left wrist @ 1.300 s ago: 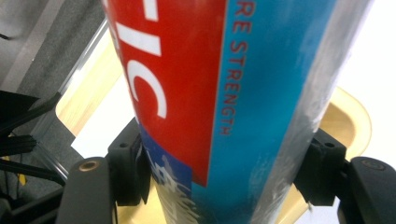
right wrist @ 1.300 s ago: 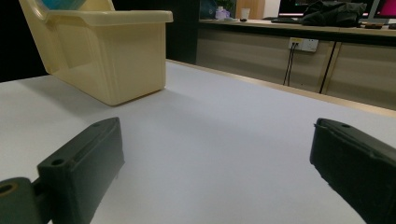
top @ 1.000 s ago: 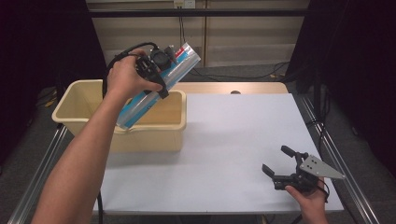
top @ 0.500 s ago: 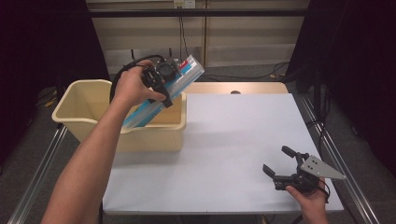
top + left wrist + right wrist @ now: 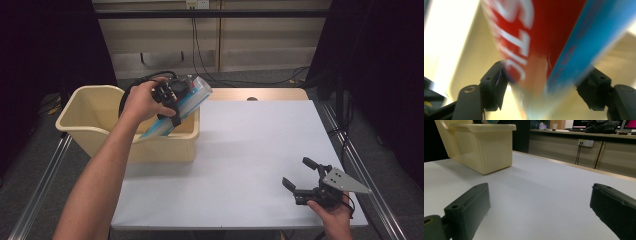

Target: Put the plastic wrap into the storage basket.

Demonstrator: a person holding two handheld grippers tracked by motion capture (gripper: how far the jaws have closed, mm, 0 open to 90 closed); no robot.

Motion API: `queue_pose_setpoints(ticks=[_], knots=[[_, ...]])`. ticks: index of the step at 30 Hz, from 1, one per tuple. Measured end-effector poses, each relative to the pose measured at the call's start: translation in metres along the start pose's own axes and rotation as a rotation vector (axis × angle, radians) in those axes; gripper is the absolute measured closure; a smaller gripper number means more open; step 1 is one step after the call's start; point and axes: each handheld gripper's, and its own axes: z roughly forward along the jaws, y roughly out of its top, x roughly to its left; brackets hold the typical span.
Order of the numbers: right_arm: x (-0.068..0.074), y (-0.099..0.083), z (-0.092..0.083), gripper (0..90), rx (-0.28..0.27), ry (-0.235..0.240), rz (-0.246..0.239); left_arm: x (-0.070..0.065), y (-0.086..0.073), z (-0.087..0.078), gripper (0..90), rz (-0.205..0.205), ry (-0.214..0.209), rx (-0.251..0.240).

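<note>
- Left gripper (image 5: 172, 102) — jaws just easing apart — has the red-and-blue packet (image 5: 181, 106) between them, tilted into the cream bin (image 5: 95, 131).
- Right gripper (image 5: 305, 181) rests wide open on the white table (image 5: 250, 145).

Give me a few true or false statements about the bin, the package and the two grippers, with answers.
1. The left gripper holds a red and blue package over the yellow bin. True; its jaws have just been opening slightly with the package between them.
2. The right gripper grips a cup. False; its jaws stand open with nothing between them.
3. The bin sits on the floor. False; it stands on the white table.
4. The right gripper hovers at the table's near right corner. True.
</note>
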Motion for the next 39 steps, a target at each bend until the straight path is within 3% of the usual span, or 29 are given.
queue_pose_setpoints(ticks=[1,3,4,6,8,12,15,16,18,22,27,28,31,32,33,34,39], knots=[[0.000,0.000,0.000,2.4,-0.001,0.001,0.001,0.003,-0.004,-0.010,30.9,-0.040,-0.006,-0.084],[0.000,0.000,0.001,2.4,-0.004,-0.003,0.000,0.009,-0.015,-0.034,25.5,-0.075,-0.017,-0.243],[0.000,0.000,0.002,2.4,0.002,0.002,-0.001,0.009,-0.018,-0.039,16.7,-0.084,-0.010,-0.274],[0.001,0.001,0.003,2.4,-0.001,0.002,-0.001,0.007,-0.029,-0.050,10.2,-0.092,-0.025,-0.326],[0.002,0.001,0.004,2.4,-0.002,0.004,-0.001,0.006,-0.033,-0.052,9.9,-0.089,-0.021,-0.333],[0.004,0.002,0.005,2.4,0.007,0.009,-0.008,-0.002,-0.055,-0.055,10.9,-0.103,-0.023,-0.390],[0.005,0.002,0.006,2.4,0.007,0.010,-0.011,-0.008,-0.065,-0.051,11.5,-0.128,-0.043,-0.442],[0.005,0.002,0.006,2.4,0.009,0.011,-0.013,-0.010,-0.070,-0.050,11.5,-0.110,-0.041,-0.434],[0.005,0.002,0.006,2.4,0.012,0.013,-0.016,-0.012,-0.072,-0.048,10.8,-0.118,-0.040,-0.442],[0.004,0.001,0.006,2.4,0.011,0.010,-0.014,-0.027,-0.088,-0.035,7.3,-0.152,-0.066,-0.539],[0.004,0.001,0.005,2.4,0.011,0.007,-0.014,-0.040,-0.099,-0.025,5.3,-0.143,-0.080,-0.577],[0.004,0.001,0.005,2.4,0.011,0.007,-0.013,-0.043,-0.102,-0.022,5.0,-0.165,-0.097,-0.615],[0.004,0.001,0.005,2.4,0.012,0.006,-0.011,-0.049,-0.110,-0.017,4.7,-0.181,-0.101,-0.682],[0.004,0.001,0.005,2.4,0.012,0.006,-0.010,-0.049,-0.110,-0.017,4.2,-0.181,-0.101,-0.682],[0.004,0.001,0.005,2.4,0.012,0.007,-0.010,-0.053,-0.118,-0.013,3.2,-0.201,-0.108,-0.744],[0.004,0.001,0.005,2.4,0.012,0.007,-0.010,-0.056,-0.123,-0.009,2.9,-0.216,-0.109,-0.774],[0.004,0.001,0.004,2.4,0.012,0.002,-0.008,-0.067,-0.147,0.005,2.0,-0.246,-0.075,-0.906]])
